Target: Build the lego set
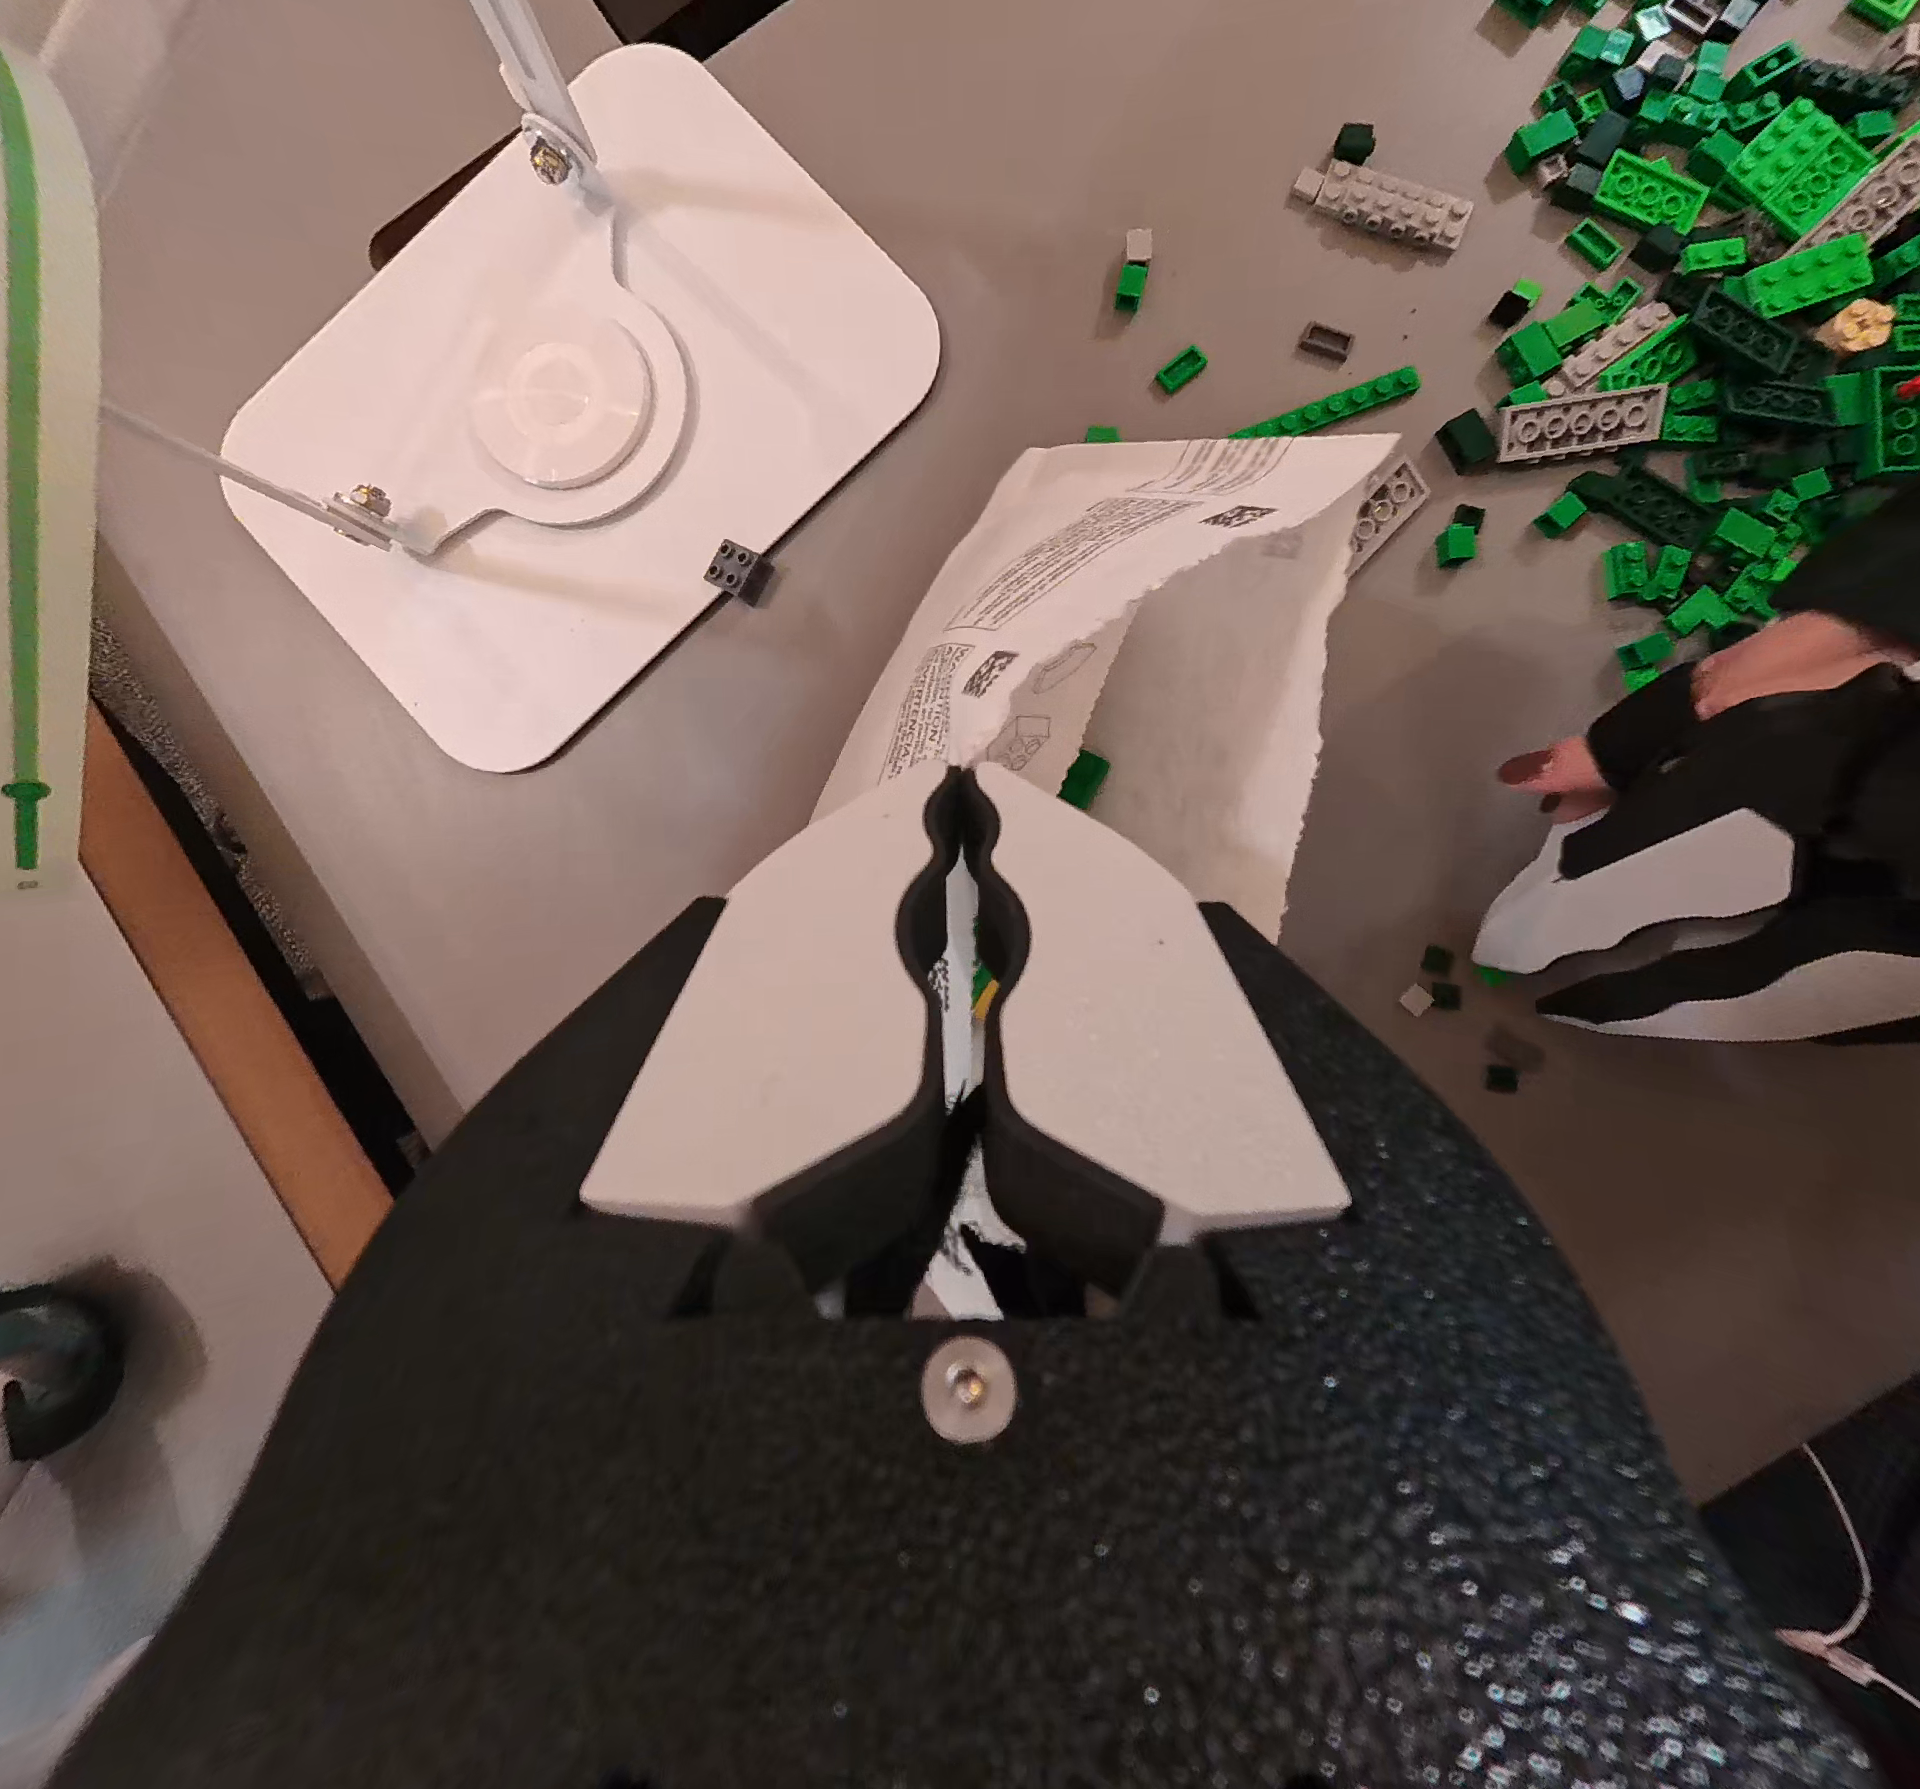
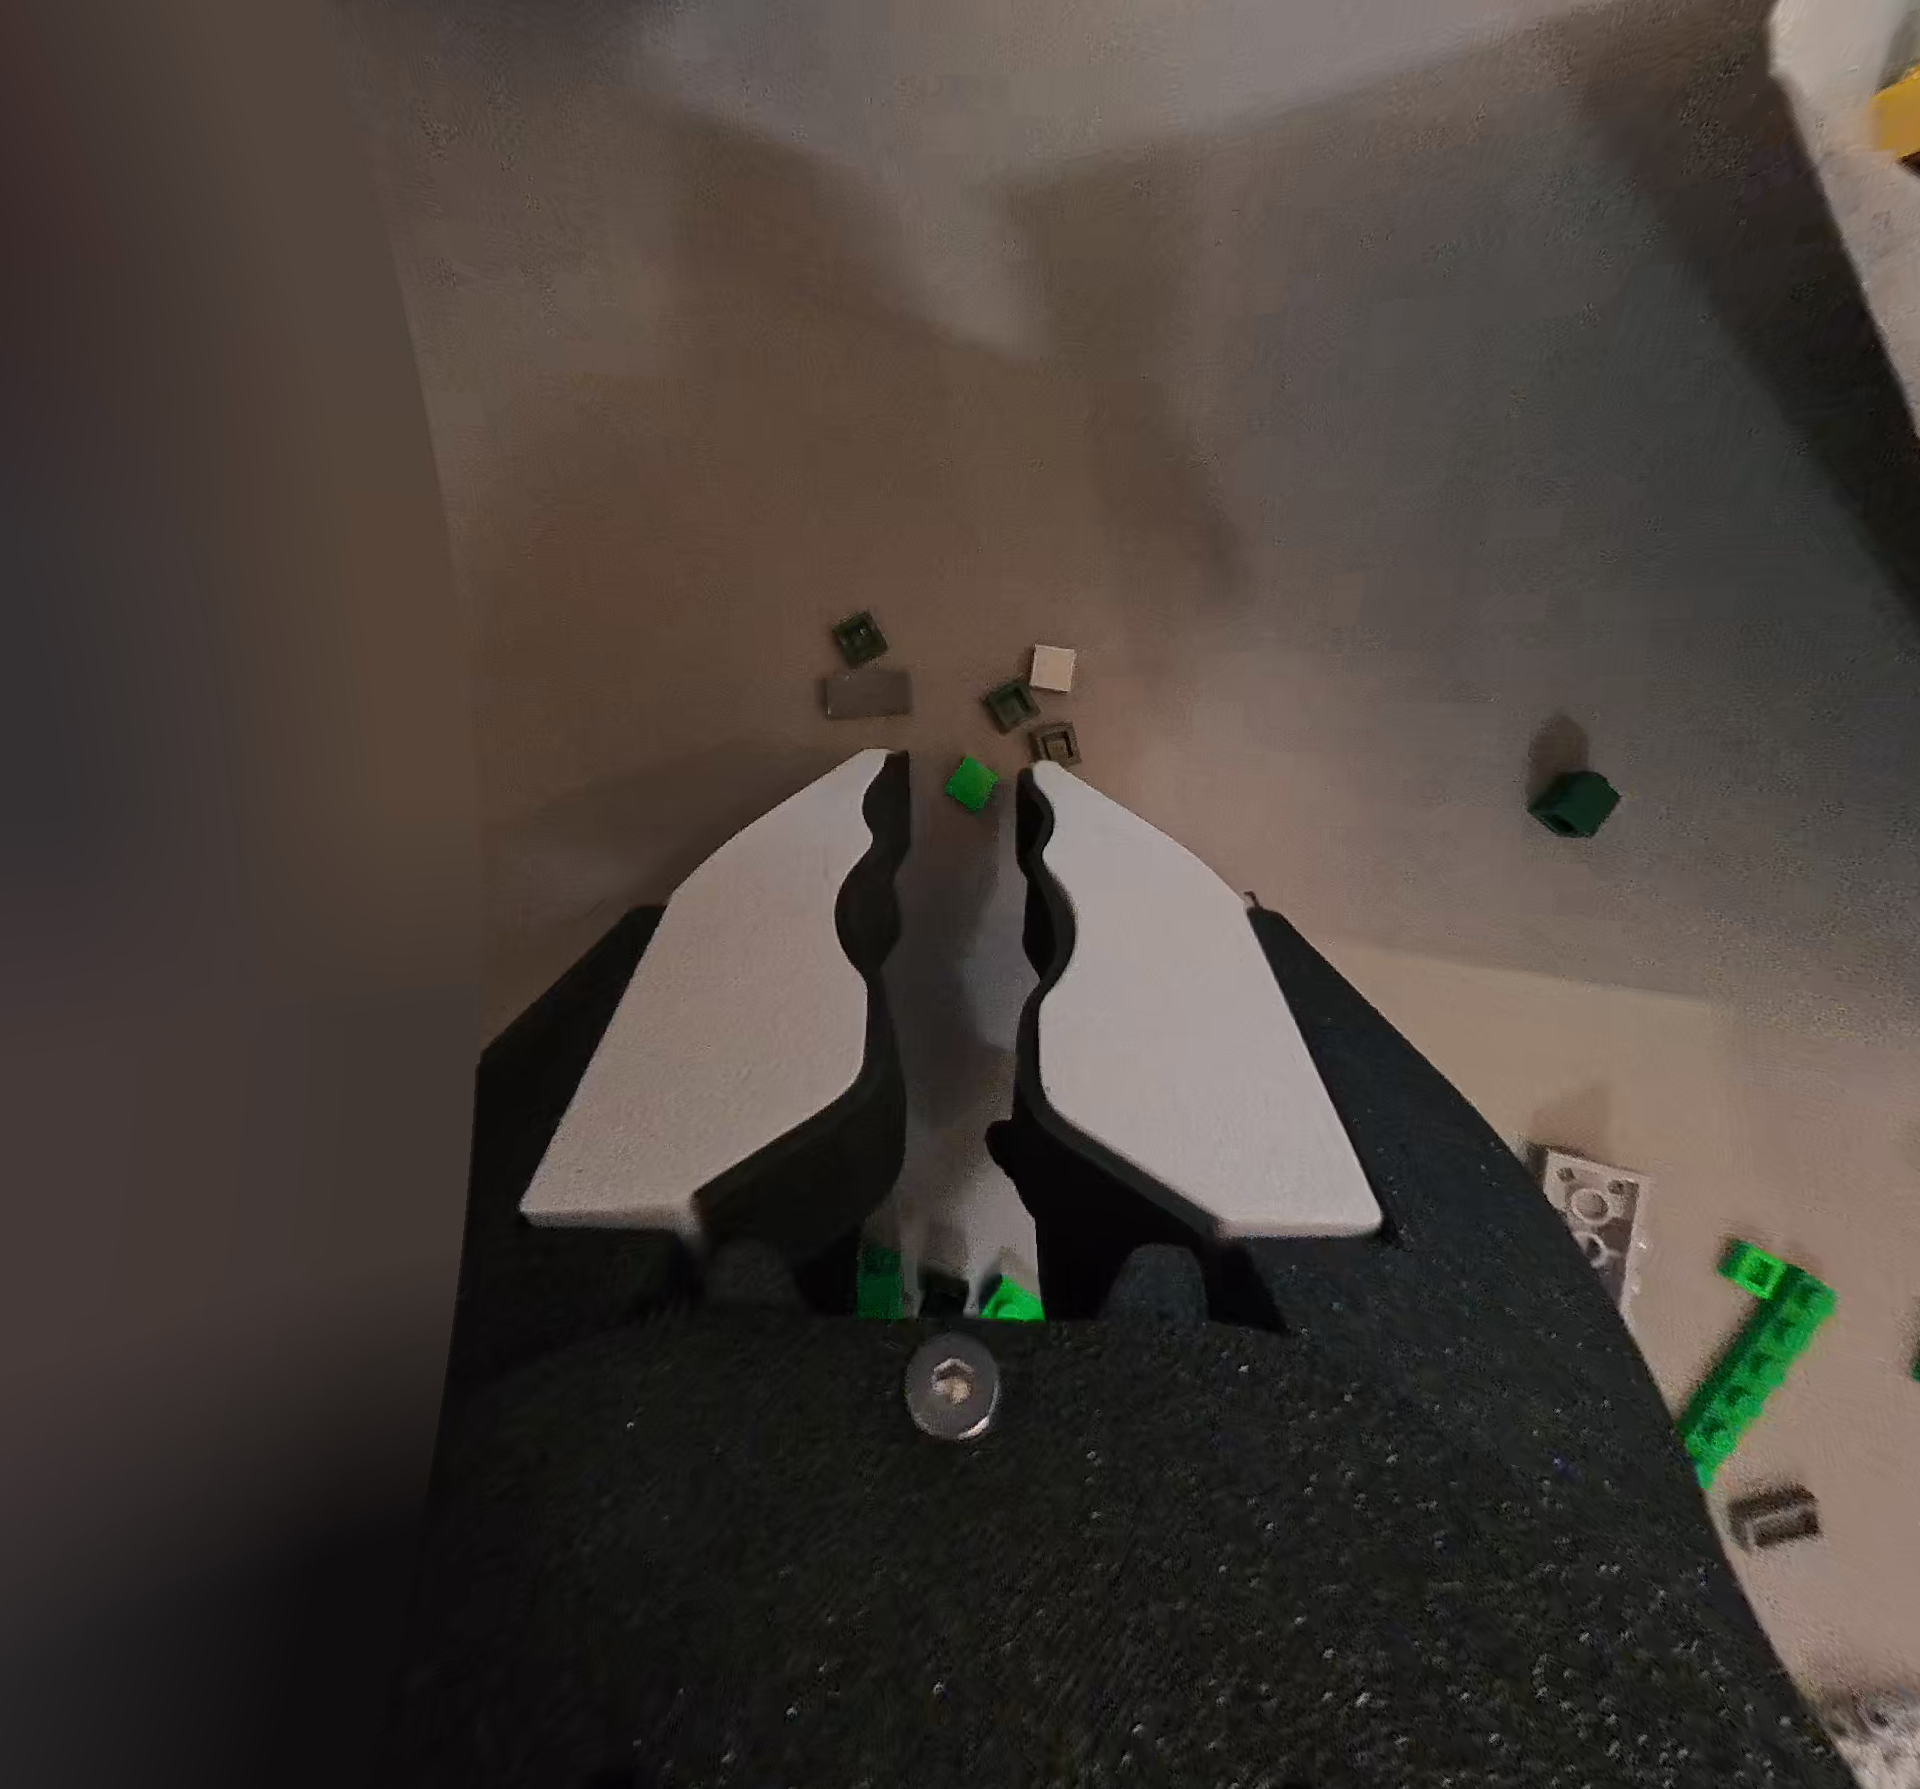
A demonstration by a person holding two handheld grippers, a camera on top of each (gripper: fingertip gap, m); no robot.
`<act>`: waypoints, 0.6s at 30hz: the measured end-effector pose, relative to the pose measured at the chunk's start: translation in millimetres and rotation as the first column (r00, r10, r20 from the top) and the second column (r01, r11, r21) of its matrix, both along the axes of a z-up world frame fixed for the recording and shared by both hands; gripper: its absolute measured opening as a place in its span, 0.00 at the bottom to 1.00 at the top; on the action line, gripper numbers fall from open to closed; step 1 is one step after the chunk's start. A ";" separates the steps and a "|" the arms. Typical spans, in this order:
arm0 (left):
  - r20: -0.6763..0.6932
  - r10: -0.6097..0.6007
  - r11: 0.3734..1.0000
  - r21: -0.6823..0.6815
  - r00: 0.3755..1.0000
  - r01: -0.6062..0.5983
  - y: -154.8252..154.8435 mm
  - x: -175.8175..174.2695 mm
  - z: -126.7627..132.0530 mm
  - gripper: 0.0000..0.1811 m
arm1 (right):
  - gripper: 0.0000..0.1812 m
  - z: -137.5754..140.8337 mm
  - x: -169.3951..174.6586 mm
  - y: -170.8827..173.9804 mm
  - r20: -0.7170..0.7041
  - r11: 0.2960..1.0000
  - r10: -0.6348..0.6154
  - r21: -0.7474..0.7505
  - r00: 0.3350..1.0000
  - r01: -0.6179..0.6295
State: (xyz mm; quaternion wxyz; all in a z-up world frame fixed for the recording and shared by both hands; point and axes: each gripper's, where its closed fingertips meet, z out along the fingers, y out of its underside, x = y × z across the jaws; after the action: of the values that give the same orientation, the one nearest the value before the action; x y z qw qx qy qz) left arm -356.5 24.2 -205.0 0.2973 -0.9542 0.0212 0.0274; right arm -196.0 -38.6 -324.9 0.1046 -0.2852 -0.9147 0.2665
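Note:
My left gripper is shut on a torn white paper bag and holds it above the grey table. A big heap of green, dark green and grey lego pieces lies at the right. The right gripper, in a gloved hand, shows low at the right of the left wrist view. In the right wrist view, my right gripper is open just above the table, its tips either side of a small bright green tile. Several tiny dark green, grey and white tiles lie just beyond it.
A white lamp base with thin arms stands at the left, a dark grey brick at its edge. A grey brick assembly and a long green plate lie near the bag. A dark green cube sits right of my right gripper. Some 20 cm of space lies between my two pairs of fingers.

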 end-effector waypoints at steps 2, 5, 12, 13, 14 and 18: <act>0.003 -0.003 1.000 0.004 1.000 0.003 -0.4 -0.2 0.5 0.00 | 0.10 -4.2 -1.9 1.5 -0.001 0.999 0.000 0.037 1.000 0.000; 0.009 -0.007 1.000 0.011 1.000 0.007 -0.2 -0.2 1.3 0.00 | 0.04 -6.0 -3.3 -0.7 -0.006 0.999 0.009 0.051 1.000 -0.009; 0.019 -0.021 1.000 0.005 1.000 0.021 -1.3 2.6 0.7 0.00 | 0.02 104.4 -67.8 3.4 -0.484 0.992 -0.126 -0.050 0.866 0.117; 0.020 -0.024 1.000 0.004 1.000 0.024 -1.3 3.5 0.6 0.00 | 0.01 122.6 -79.7 8.1 -0.543 0.984 -0.174 -0.074 0.821 0.160; 0.022 -0.029 1.000 0.004 0.999 0.029 -1.3 4.6 0.6 0.00 | 0.01 133.4 -89.5 12.3 -0.577 0.978 -0.203 -0.084 0.791 0.190; 0.022 -0.035 0.999 0.008 0.999 0.035 -1.3 6.4 1.8 0.00 | 0.00 127.6 -114.3 24.3 -0.553 0.964 -0.248 -0.059 0.796 0.259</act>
State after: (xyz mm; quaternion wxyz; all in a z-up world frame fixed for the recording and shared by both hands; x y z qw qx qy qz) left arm -350.1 22.9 -203.3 0.3017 -0.9527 0.0344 0.0117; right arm -310.3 -14.3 -197.3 0.4032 -0.3140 -0.8007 0.3124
